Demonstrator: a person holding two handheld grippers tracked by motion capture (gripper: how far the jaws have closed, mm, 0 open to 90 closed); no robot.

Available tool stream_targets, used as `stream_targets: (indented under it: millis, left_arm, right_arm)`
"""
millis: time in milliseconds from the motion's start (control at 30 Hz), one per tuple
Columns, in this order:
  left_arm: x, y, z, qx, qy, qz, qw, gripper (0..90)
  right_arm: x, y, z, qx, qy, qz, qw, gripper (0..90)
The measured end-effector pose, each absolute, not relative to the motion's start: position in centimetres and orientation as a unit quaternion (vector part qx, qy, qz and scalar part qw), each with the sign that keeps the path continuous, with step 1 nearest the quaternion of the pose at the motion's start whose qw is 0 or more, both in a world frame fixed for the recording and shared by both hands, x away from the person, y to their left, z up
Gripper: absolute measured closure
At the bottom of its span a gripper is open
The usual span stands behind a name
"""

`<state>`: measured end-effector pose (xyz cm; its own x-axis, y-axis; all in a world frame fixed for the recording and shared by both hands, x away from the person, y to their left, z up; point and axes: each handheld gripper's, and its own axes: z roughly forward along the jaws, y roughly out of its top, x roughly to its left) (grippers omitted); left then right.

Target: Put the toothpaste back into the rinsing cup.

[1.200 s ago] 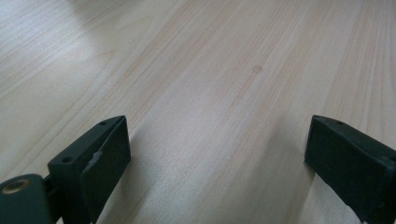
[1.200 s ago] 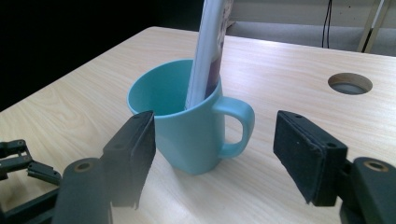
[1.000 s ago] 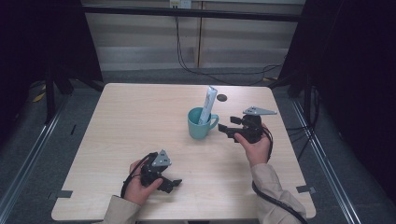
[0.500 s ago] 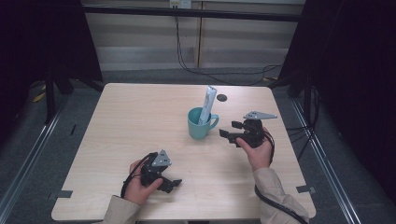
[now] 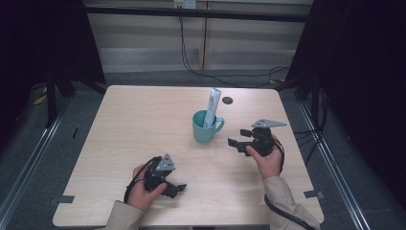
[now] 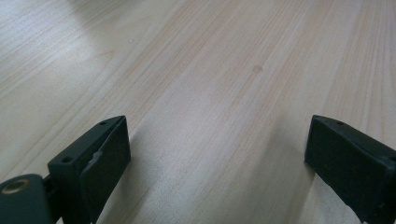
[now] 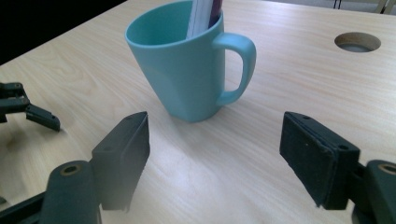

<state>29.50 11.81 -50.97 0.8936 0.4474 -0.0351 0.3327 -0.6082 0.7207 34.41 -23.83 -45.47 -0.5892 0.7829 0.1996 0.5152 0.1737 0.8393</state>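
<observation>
A teal mug (image 5: 206, 127) stands near the middle of the table, its handle turned to the right. A white and purple packet (image 5: 212, 103) stands upright in it. My right gripper (image 5: 238, 137) sits just right of the mug and points at it. In the right gripper view the mug (image 7: 187, 70) is a short way beyond my right gripper (image 7: 215, 158). Its jaws are open, have just been opening, and hold nothing. My left gripper (image 5: 176, 190) rests low over the near left of the table. In its own view the left gripper (image 6: 217, 154) stands open over bare wood.
The light wooden table (image 5: 143, 120) has a round cable hole (image 5: 227, 100) behind the mug. Dark floor, rails and cables surround it. The left gripper (image 7: 28, 112) appears at the left edge of the right gripper view.
My right gripper has drawn a little away from the mug toward the near edge. The left hand has not moved.
</observation>
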Motion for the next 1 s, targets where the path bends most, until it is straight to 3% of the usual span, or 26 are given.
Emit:
stream_targets:
  millis: [1000]
  left_arm:
    - [29.5,11.8,-51.0,0.894,0.218,0.074,0.385,6.5]
  right_arm:
    - [32.4,-26.5,-48.0,0.429,0.787,0.417,0.149,21.5]
